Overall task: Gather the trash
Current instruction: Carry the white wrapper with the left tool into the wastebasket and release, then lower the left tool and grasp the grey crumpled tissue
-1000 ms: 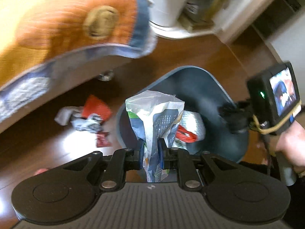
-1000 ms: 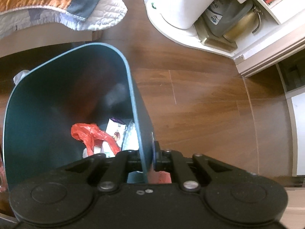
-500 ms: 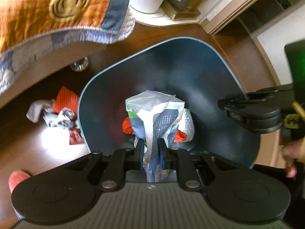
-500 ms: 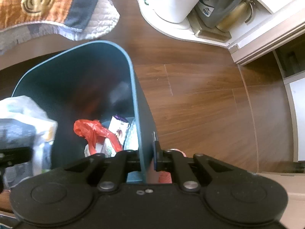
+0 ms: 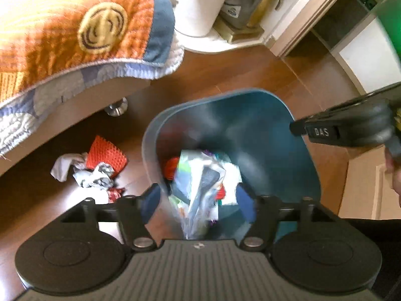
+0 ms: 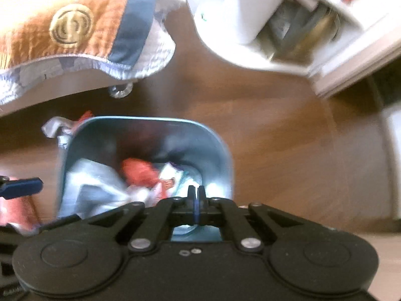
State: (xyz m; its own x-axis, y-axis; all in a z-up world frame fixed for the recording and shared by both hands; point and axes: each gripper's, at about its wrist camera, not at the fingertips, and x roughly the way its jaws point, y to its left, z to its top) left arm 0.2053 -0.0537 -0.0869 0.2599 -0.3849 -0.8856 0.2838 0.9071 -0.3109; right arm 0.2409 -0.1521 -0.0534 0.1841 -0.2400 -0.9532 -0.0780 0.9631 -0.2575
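The only lettering you can read is "DAS" — pale capitals on a small dark plate on the right gripper (image 5: pixel 351 130), seen from your left wrist view. The printed wrappers in the bin (image 5: pixel 295 125) and the blue label on the grey container (image 5: pixel 235 7) on the shelf are too blurred to read — no numbers show.

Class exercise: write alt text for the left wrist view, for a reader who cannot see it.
The left gripper, jaws opening, releases a crumpled white-and-blue bag into a teal bin already holding trash. More wrappers lie on the wooden floor beside the bin, below an orange quilt.
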